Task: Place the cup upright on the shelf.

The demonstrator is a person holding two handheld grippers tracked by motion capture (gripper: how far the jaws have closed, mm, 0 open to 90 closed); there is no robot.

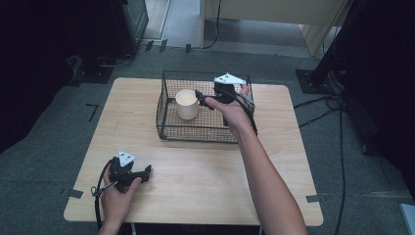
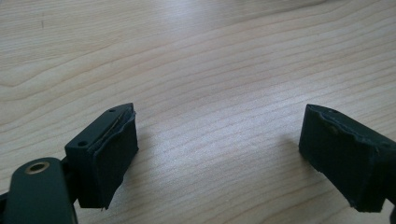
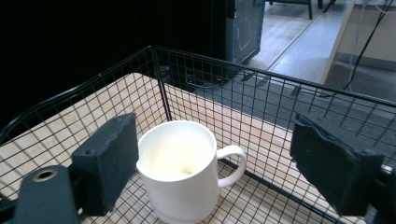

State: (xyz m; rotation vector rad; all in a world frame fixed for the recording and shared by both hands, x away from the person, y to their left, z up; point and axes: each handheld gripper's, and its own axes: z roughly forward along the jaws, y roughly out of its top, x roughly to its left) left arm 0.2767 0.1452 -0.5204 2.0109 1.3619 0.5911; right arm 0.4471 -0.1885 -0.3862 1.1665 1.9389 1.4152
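High view: one wooden desk is seen, carrying one black wire basket at its far middle. One white mug is stood upright inside the basket, on the mesh floor near its left wall. The right gripper is held over the basket, just beside the mug's rim, its arm reaching across the basket's near wall. The left gripper is rested low at the desk's near left corner, well apart from the basket.

Right gripper view: the right gripper's jaws are spread wide, nothing pinched; the mug is seen between and beyond them, handle turned to the view's right, not pressed by either pad. The basket's mesh walls are stood behind and around the mug.

Left gripper view: the left gripper is spread wide too, bare desk between the jaws.

Around the desk: grey carpet, cables at the right, dark stands at both sides.
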